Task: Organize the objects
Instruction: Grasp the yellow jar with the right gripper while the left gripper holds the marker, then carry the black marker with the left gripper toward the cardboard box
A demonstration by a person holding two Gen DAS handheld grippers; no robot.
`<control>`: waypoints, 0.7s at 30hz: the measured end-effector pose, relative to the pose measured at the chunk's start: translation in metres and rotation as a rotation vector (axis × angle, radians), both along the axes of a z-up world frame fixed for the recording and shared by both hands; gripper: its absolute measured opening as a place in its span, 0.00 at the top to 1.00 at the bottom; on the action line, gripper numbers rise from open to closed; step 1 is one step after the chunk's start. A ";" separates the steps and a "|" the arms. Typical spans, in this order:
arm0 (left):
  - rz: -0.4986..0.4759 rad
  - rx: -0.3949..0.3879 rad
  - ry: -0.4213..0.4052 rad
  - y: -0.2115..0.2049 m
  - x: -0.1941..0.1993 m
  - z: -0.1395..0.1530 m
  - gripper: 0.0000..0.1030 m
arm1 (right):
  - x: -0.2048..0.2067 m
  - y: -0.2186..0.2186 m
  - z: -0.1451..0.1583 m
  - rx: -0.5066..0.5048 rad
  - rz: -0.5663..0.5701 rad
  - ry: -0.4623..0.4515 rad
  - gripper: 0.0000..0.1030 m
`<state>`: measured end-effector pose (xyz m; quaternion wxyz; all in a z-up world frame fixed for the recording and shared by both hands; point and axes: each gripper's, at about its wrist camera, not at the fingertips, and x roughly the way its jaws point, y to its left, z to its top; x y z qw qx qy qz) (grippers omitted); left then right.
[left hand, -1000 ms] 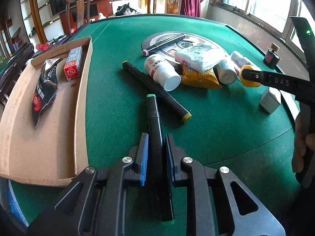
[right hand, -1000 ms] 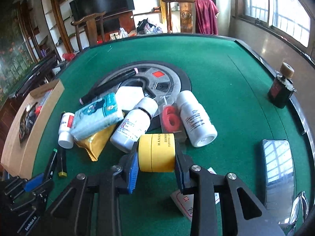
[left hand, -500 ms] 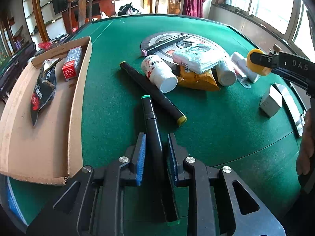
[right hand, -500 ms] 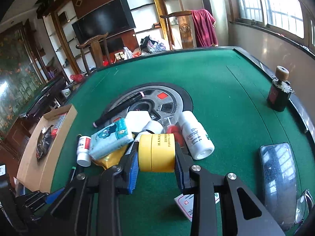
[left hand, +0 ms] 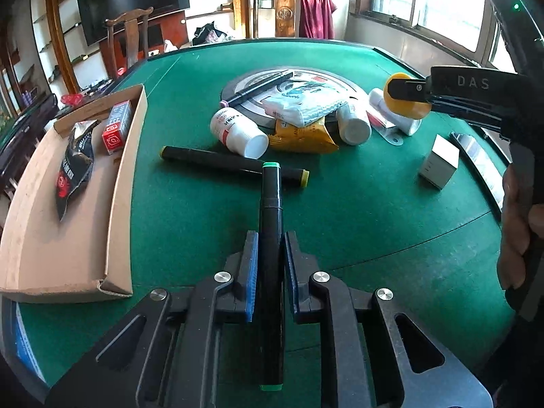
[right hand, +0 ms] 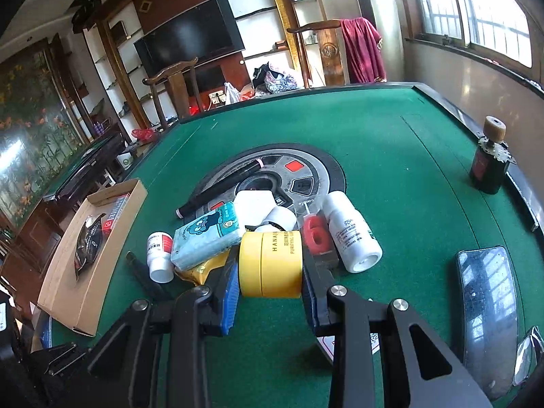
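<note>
The left gripper was clamped on a black marker with green ends, its blue pads pressing the barrel from either side. The marker's long axis ran straight along the gripper's own line: one green end pointed away from the hand toward the heap of clutter in the middle of the green table, the other stuck out behind the jaws toward the wrist. It looked lifted clear of the felt, though the view cannot settle that fully.

The cardboard box lay to the left of that marker, just beside it across a strip of bare felt, with its long side roughly parallel to the marker. A black packet and a small red carton already sat inside, toward the box's far end; the near end was bare. Judging by this, the coming move would be a sideways carry to the left over the box wall, and little turning would be needed.

The right gripper was closed on a yellow jar, held on its side above the heap, well to the right of the box. The left hand was plainly the nearer to the box. A second black marker with a yellow end lay crosswise on the felt beyond the held one.
</note>
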<state>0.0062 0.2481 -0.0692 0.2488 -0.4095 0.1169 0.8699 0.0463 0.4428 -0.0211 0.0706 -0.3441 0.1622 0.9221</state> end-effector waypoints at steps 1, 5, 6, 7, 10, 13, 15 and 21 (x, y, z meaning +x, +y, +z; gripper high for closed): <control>-0.002 0.003 -0.002 0.000 0.001 0.001 0.86 | 0.000 0.000 0.000 -0.001 0.000 0.000 0.69; 0.009 0.019 -0.003 -0.006 0.000 0.005 0.86 | 0.000 -0.002 -0.001 0.003 0.005 -0.004 0.69; 0.014 0.022 -0.005 -0.008 0.000 0.005 0.86 | 0.000 -0.002 -0.002 0.005 0.008 -0.006 0.69; 0.020 0.027 -0.008 -0.009 0.000 0.005 0.86 | 0.000 -0.003 -0.002 0.006 0.010 -0.006 0.69; 0.032 0.035 -0.022 -0.013 -0.001 0.004 0.86 | 0.000 -0.004 -0.003 0.008 0.011 -0.009 0.69; 0.037 0.033 -0.023 -0.016 0.001 0.003 0.86 | 0.000 -0.004 -0.003 0.006 0.013 -0.010 0.69; 0.040 0.032 -0.026 -0.018 0.003 0.001 0.86 | 0.001 -0.005 -0.003 0.009 0.015 -0.005 0.69; 0.035 0.051 -0.031 -0.019 0.003 0.003 0.86 | -0.001 -0.009 -0.006 0.012 0.022 -0.016 0.69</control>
